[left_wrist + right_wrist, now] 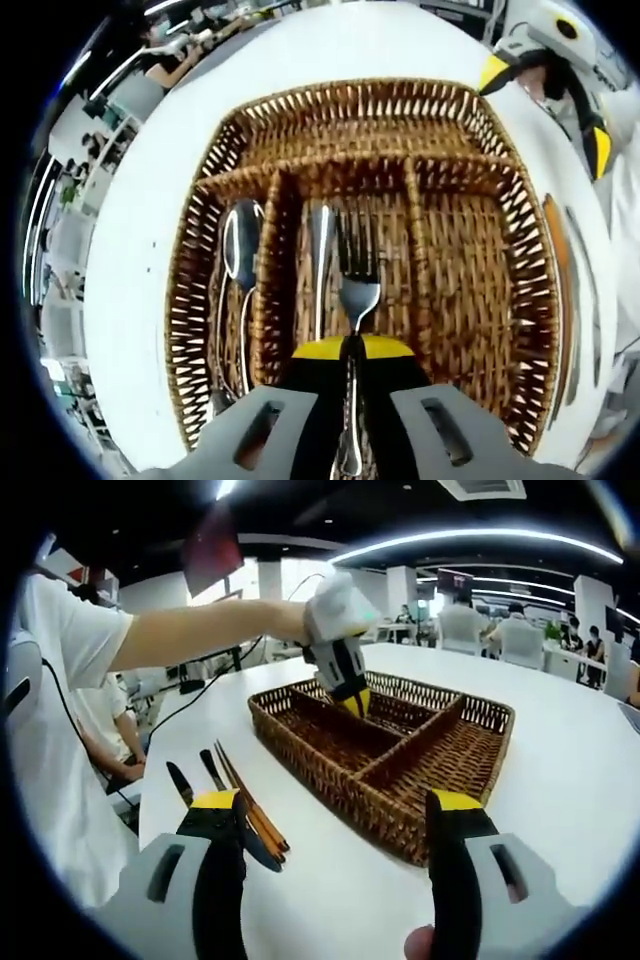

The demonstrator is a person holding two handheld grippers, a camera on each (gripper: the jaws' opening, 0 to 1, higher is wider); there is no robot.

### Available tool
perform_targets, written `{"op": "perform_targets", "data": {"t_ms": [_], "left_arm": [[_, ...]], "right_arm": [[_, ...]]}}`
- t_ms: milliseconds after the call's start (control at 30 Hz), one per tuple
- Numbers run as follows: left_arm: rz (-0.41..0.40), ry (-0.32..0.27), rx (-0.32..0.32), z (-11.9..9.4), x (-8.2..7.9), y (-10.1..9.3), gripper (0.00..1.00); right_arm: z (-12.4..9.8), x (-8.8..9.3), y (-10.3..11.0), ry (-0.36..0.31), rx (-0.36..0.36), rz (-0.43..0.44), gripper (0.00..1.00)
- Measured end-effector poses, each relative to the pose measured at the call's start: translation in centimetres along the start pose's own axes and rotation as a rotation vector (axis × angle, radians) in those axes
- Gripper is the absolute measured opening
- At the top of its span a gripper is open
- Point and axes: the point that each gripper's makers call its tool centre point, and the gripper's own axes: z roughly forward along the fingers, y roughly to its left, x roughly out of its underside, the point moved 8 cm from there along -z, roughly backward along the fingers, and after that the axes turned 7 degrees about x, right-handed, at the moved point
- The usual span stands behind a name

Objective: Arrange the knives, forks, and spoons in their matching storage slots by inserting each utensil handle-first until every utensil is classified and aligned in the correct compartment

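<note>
Two grippers are in play, and yours on the left [350,400] hangs over the wicker cutlery basket [520,300], jaws pinched on the handle of a fork [357,280]. The fork's long axis runs straight away from the camera, tines toward the far cross-divider and handle back toward you, above the middle slot. In the right gripper view that same left gripper [345,675] reaches in from your outstretched bare forearm [210,630], tilted down into the basket [400,770] from its far side. Your right gripper [335,845] is held low and back from the basket, above the white table [560,750], jaws spread wide with nothing between them. In the left slot lie two spoons [240,245], bowls toward the far divider. A second piece of cutlery [320,260] lies just beside the fork in the middle slot; its type you cannot tell. On the table to the left of the basket lie black-handled knives [185,785] and chopsticks [250,805], side by side. No readable writing is visible.
</note>
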Motion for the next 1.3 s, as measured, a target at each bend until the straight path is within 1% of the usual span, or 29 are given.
{"op": "perform_targets", "data": {"t_ms": [267,367,633,767,933,1000,1033,1300], "left_arm": [[-0.008,-0.007,-0.006,0.1,-0.03,-0.21,0.03],[-0.001,-0.014,0.0,0.1,0.04,-0.25,0.03],[-0.019,-0.023,0.015,0.02,0.48,-0.1,0.03],[-0.005,-0.028,0.026,0.0,0.6,-0.15,0.02],[0.001,-0.026,0.032,-0.03,0.59,-0.23,0.02],[0.017,-0.027,0.045,-0.04,0.58,-0.41,0.02],[0.01,-0.027,0.053,-0.03,0.58,-0.55,0.02],[0.007,-0.015,0.052,0.16,0.6,-0.63,0.04]], "right_arm": [[-0.11,0.22,-0.15,0.002,0.002,0.003,0.76],[-0.13,0.27,-0.16,0.002,0.002,0.005,0.76],[-0.21,0.3,-0.06,0.006,0.003,0.002,0.76],[-0.28,0.22,-0.05,0.005,0.005,0.0,0.76],[-0.3,0.22,0.02,0.007,0.004,-0.001,0.76],[-0.31,0.23,0.02,0.008,0.004,-0.001,0.76],[-0.32,0.24,0.01,0.009,0.004,0.0,0.76],[-0.41,0.14,0.01,0.008,0.004,0.0,0.76]]}}
